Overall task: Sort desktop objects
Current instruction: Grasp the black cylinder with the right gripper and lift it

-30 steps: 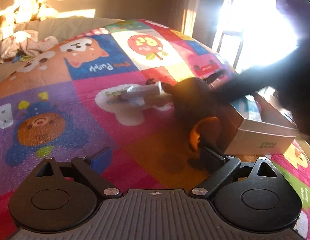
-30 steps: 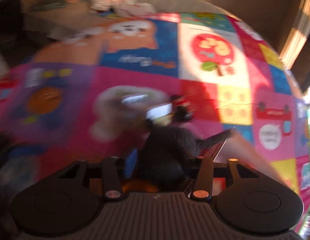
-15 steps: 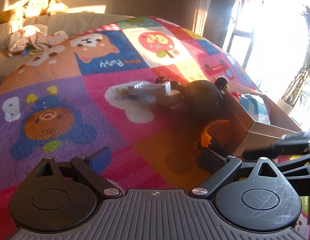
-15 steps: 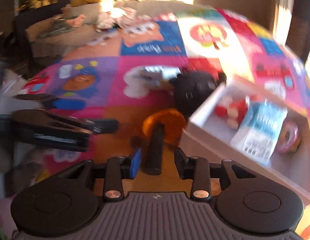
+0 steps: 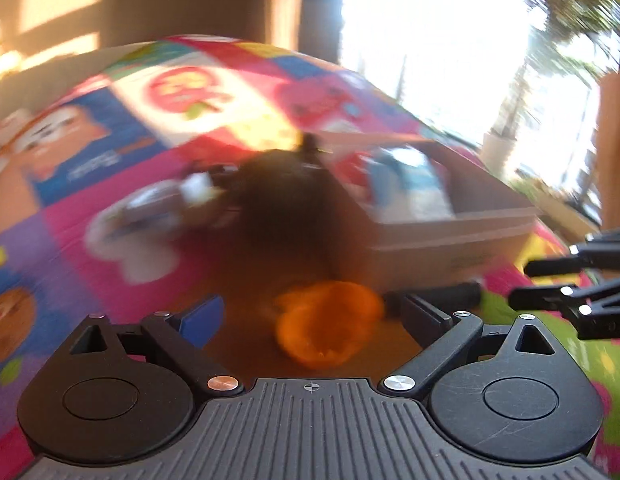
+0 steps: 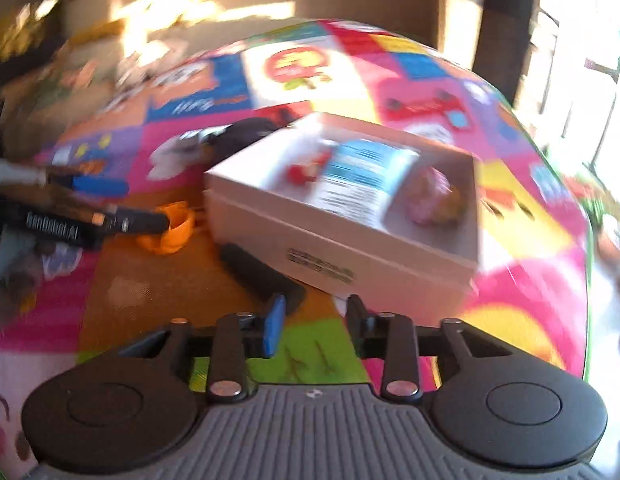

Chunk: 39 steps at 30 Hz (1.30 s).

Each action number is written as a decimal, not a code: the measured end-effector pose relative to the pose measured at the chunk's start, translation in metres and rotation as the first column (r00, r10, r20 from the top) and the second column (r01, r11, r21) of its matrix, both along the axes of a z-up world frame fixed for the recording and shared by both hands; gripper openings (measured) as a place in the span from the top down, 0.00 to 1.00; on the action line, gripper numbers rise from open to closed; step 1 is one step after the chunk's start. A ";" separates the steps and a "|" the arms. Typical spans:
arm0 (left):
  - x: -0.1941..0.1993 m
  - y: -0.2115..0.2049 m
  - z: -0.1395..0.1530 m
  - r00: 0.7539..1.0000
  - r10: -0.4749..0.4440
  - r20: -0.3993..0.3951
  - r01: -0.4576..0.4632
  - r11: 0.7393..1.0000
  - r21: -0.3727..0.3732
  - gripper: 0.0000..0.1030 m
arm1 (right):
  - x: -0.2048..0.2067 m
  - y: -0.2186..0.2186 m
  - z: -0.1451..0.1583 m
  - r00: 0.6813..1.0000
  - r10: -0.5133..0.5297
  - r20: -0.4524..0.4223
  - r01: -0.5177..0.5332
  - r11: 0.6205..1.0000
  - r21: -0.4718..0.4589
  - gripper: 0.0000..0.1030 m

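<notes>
An orange-headed tool with a black handle [image 5: 326, 328] lies on the colourful mat, right between the fingers of my open left gripper [image 5: 310, 312]; it also shows in the right wrist view [image 6: 169, 226]. A white box [image 6: 350, 248] holds a blue-and-white packet [image 6: 362, 178], a red toy and a pink ball [image 6: 434, 196]. My right gripper [image 6: 314, 324] is open and empty, just in front of the box, with a black cylinder [image 6: 257, 272] lying before it. A dark round object [image 5: 285, 200] sits beyond the orange tool.
A white clip-like item [image 5: 189, 188] lies left of the dark object. The patchwork play mat [image 5: 109, 240] covers the surface. A bright window and plants are at the right. Both views are motion-blurred.
My left gripper has moved forward and right so the orange tool sits between its fingers. My right gripper has pulled back and swung right, now facing the box.
</notes>
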<state>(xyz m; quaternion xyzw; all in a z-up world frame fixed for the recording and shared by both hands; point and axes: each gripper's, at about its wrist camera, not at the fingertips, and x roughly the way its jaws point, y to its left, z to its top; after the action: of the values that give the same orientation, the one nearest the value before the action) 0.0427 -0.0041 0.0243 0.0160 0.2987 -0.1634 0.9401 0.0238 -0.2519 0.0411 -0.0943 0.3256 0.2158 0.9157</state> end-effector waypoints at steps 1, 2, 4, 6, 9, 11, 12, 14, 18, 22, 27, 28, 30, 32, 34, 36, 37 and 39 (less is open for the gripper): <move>-0.001 -0.007 -0.001 1.000 -0.029 -0.005 0.029 0.999 0.019 0.04 | -0.003 -0.007 -0.003 1.000 -0.026 -0.003 0.026 0.999 0.025 0.45; -0.002 -0.013 -0.004 0.999 -0.047 -0.010 0.048 0.998 0.032 0.04 | -0.005 -0.014 -0.006 0.999 -0.050 -0.009 0.050 0.998 0.048 0.41; -0.005 -0.021 -0.007 0.998 -0.065 -0.023 0.066 0.997 0.048 0.04 | -0.008 -0.024 -0.014 0.995 -0.090 -0.030 0.093 0.991 0.092 0.38; -0.007 -0.026 -0.009 0.999 -0.037 -0.030 0.039 0.998 0.059 0.04 | -0.009 -0.031 -0.020 0.992 -0.113 -0.058 0.120 0.985 0.121 0.33; -0.005 -0.031 -0.011 1.000 0.012 -0.009 -0.011 0.994 0.104 0.04 | -0.007 -0.033 -0.029 0.990 -0.119 -0.071 0.127 0.983 0.129 0.29; -0.003 -0.029 -0.012 0.999 0.042 -0.001 -0.041 0.990 0.134 0.04 | -0.006 -0.030 -0.028 0.992 -0.110 -0.063 0.117 0.986 0.120 0.28; -0.002 -0.027 -0.012 0.999 0.053 0.002 -0.052 0.989 0.137 0.04 | -0.006 -0.027 -0.028 0.992 -0.106 -0.061 0.112 0.987 0.114 0.28; -0.004 -0.020 -0.011 0.997 0.071 -0.002 -0.070 0.990 0.121 0.04 | -0.005 -0.019 -0.026 0.994 -0.087 -0.063 0.093 0.991 0.099 0.28; -0.015 -0.010 -0.009 0.996 0.089 -0.007 -0.088 0.992 0.086 0.04 | 0.006 0.004 -0.022 0.993 -0.066 -0.093 0.077 0.990 0.115 0.38; -0.029 0.000 -0.008 0.989 0.140 0.039 -0.144 0.979 0.143 0.04 | 0.020 0.037 -0.023 0.986 -0.105 -0.131 0.120 0.986 0.112 0.41; -0.037 0.028 -0.008 0.965 0.258 0.042 -0.261 0.961 0.091 0.04 | 0.021 0.065 -0.023 0.963 -0.225 -0.147 0.242 0.964 0.112 0.30; -0.038 0.033 -0.009 0.964 0.265 0.036 -0.267 0.961 0.072 0.04 | 0.017 0.069 -0.022 0.966 -0.225 -0.130 0.238 0.966 0.099 0.33; -0.043 0.040 -0.007 0.961 0.274 0.040 -0.275 0.961 0.028 0.04 | 0.009 0.070 -0.023 0.971 -0.219 -0.095 0.224 0.973 0.051 0.40; -0.045 0.045 -0.007 0.960 0.277 0.044 -0.277 0.961 0.002 0.04 | 0.004 0.064 -0.026 0.973 -0.215 -0.087 0.216 0.976 -0.007 0.43; -0.045 0.046 -0.007 0.959 0.279 0.046 -0.279 0.960 -0.013 0.04 | 0.003 0.056 -0.027 0.966 -0.252 -0.058 0.250 0.967 -0.037 0.43; -0.047 0.047 -0.007 0.959 0.278 0.054 -0.277 0.960 -0.021 0.04 | 0.010 0.049 -0.026 0.949 -0.314 -0.038 0.312 0.949 -0.051 0.43; -0.047 0.047 -0.007 0.959 0.278 0.057 -0.277 0.960 -0.024 0.04 | 0.014 0.046 -0.026 0.941 -0.337 -0.037 0.336 0.941 -0.050 0.43; -0.048 0.047 -0.007 0.958 0.281 0.060 -0.279 0.960 -0.028 0.04 | 0.016 0.043 -0.022 0.931 -0.362 -0.051 0.361 0.932 -0.024 0.43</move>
<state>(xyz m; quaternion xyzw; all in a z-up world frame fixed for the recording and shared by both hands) -0.0052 0.0429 0.0177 -0.0304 0.2662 -0.0310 0.9629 0.0401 -0.2090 0.0188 -0.0335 0.3638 0.0437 0.9298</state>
